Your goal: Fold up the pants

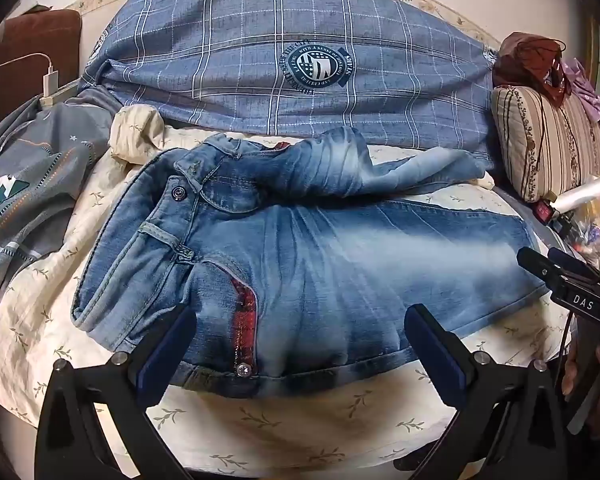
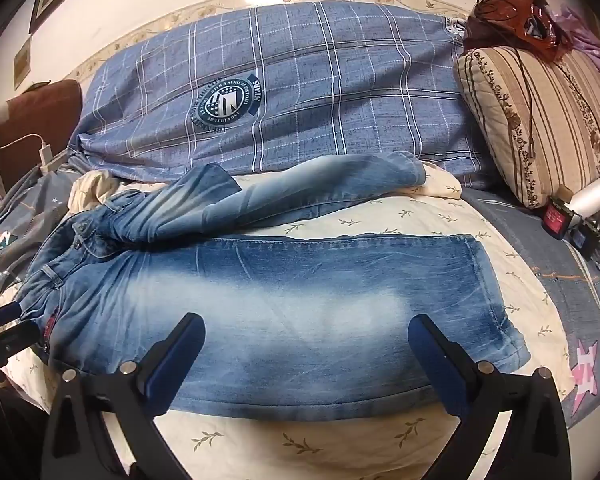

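Observation:
Faded blue jeans (image 1: 320,264) lie on a cream leaf-print sheet (image 1: 260,416), waistband (image 1: 172,216) to the left and legs running right. The near leg (image 2: 320,300) lies flat; the far leg (image 2: 300,188) is twisted and rumpled behind it. My left gripper (image 1: 300,340) stands open over the hip and red-trimmed pocket, holding nothing. Over the near leg's lower half, my right gripper (image 2: 306,332) is open too, nothing between its fingers. Each gripper shows at the edge of the other's view: the right one (image 1: 560,276), the left one (image 2: 4,320).
A blue plaid quilt (image 1: 300,60) is piled behind the jeans. A striped pillow (image 1: 548,140) with bags on top sits at the right, above a plastic roll (image 1: 580,196) and small clutter. Grey patterned bedding (image 1: 28,184) and a charger with cable (image 1: 50,84) lie at the left.

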The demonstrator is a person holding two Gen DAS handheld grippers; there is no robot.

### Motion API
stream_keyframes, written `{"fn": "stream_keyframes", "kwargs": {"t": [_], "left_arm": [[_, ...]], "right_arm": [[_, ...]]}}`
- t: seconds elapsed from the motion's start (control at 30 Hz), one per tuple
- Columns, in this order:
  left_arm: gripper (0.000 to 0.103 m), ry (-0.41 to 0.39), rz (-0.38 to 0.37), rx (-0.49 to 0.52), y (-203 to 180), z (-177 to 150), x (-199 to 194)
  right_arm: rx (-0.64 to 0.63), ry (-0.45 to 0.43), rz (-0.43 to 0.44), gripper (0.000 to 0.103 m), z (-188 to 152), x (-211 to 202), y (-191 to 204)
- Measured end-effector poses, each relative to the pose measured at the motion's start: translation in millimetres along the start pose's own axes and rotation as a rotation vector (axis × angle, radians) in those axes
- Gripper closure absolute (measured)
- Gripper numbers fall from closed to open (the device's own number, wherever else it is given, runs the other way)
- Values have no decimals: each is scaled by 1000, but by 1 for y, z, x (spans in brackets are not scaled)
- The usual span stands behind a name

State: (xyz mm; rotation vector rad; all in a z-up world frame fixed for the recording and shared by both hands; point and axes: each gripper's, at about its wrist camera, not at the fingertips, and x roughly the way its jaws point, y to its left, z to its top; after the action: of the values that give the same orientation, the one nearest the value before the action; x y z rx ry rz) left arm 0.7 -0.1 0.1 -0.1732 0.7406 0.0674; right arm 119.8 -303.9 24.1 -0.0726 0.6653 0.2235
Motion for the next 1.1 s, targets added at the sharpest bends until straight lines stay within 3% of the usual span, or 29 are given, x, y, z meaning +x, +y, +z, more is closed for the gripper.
{"fn": "stream_keyframes", "kwargs": {"t": [1.1], "left_arm": [[0,-12,6,17,-2,1,-2]], "right_arm": [[0,0,0,0,1,0,1]]}}
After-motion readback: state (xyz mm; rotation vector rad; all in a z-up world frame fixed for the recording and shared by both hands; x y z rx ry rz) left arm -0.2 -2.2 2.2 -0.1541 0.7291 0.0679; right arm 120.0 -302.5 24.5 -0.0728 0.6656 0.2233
